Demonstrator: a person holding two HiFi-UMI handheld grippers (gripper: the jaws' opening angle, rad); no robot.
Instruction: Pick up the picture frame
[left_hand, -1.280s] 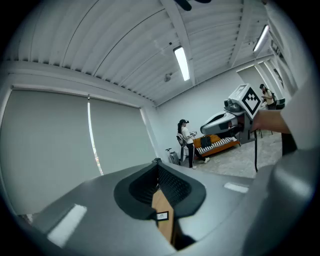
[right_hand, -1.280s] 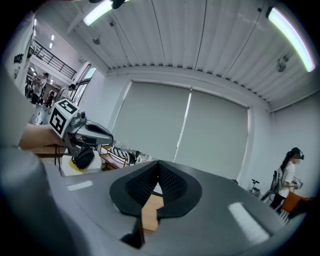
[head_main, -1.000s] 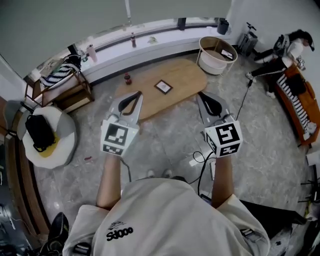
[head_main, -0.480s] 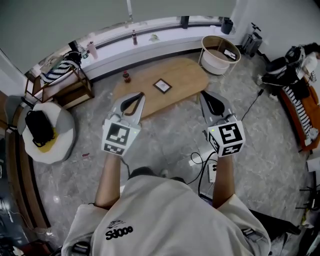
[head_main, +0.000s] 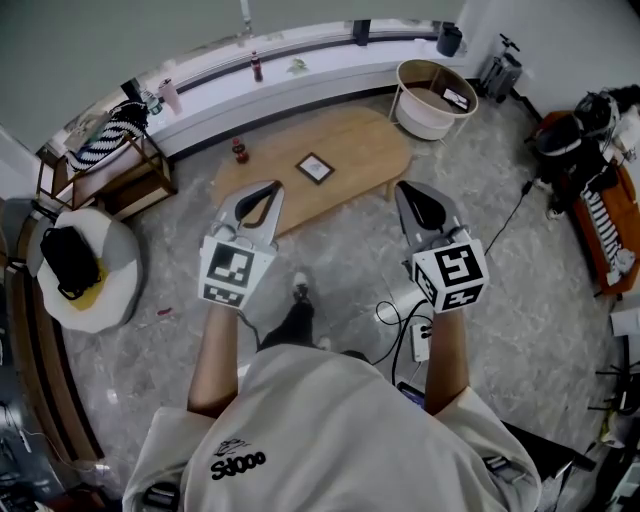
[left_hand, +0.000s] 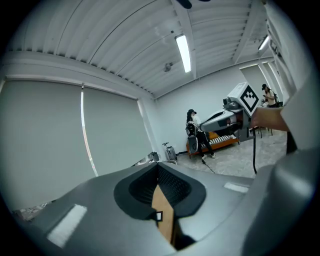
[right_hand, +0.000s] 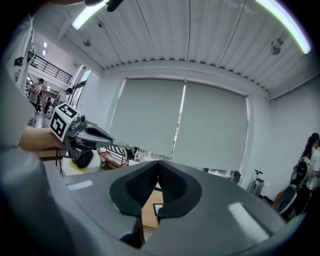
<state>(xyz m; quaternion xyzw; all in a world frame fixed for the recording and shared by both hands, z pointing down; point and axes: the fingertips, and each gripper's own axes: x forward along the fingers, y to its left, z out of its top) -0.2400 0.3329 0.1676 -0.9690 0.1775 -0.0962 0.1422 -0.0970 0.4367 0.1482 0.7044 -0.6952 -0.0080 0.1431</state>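
The left gripper (head_main: 268, 190) and right gripper (head_main: 408, 190) are both pinched together, empty. The picture frame (head_main: 315, 167) lies on the table (head_main: 370, 145) at twelve o'clock.

From above, the picture frame (head_main: 315, 167) is too small for us to tell what is inside it. In the left gripper view the left claw (left_hand: 158, 167) hides nearly all of the worktop (left_hand: 165, 220). In the right gripper view the right claw (right_hand: 159, 165) does too. We see only a thin brown strip.
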